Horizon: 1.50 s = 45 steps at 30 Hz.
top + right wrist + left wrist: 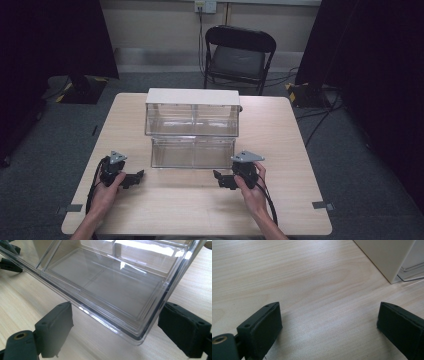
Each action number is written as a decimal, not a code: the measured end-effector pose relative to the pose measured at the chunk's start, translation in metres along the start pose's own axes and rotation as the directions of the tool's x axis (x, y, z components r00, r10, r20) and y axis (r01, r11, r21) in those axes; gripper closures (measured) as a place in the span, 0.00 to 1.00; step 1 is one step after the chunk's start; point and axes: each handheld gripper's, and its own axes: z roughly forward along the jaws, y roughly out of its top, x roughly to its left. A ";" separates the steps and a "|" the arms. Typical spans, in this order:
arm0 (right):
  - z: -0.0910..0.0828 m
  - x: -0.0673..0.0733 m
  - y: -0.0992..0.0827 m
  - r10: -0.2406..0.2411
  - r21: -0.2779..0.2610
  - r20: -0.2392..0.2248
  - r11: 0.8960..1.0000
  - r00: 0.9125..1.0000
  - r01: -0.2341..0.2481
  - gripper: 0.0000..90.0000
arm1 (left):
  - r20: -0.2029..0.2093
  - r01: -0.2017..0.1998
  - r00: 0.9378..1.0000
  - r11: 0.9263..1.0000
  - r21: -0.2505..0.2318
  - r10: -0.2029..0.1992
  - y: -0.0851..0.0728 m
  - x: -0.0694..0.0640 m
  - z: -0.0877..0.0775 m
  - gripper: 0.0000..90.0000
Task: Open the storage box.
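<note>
- Right now the clear plastic drawer unit (192,135) is sitting in the middle of the wooden table (280,140), its long axis running side to side across the person's front, with a white top panel (192,96) capping the upper tier and the lower clear drawer (192,152) jutting forward toward the person.
- Both grippers are resting low on the table just in front of that lower drawer, one off each front corner, pointing inward toward each other.
- The right gripper (223,180) is lying nearer the work: in its own view the drawer's near corner (138,336) is sitting between its two black jaws, which are standing wide apart and gripping nothing; whether either jaw is touching the plastic I cannot tell.
- The left gripper (134,178) is also standing wide open and empty; in its view bare wood grain is lying between the jaws, and the white side of the unit (387,257) is showing up and to the right, apart from the jaws.
- So the drawer is lying ahead of and between the two tools, and my judgement is that the coming move turns on the right gripper closing over that corner wall or sliding along the drawer's front, while the left would need to swing in toward the other front corner.
- The drawer looks empty, its floor and divider showing through the clear walls.
- No brand, label or readable writing is showing on the unit, the grippers or the table.
</note>
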 end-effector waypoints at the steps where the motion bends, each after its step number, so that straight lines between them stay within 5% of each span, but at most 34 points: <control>1: 0.000 0.000 0.000 -0.002 -0.001 0.001 1.000 1.000 0.002 0.14 | 0.000 0.000 1.000 1.000 0.000 0.000 0.000 0.000 0.000 0.06; 45: -0.008 0.000 0.007 -0.002 -0.039 -0.019 0.999 1.000 0.001 0.10 | 0.000 0.000 1.000 1.000 0.000 0.000 0.000 0.000 0.000 0.06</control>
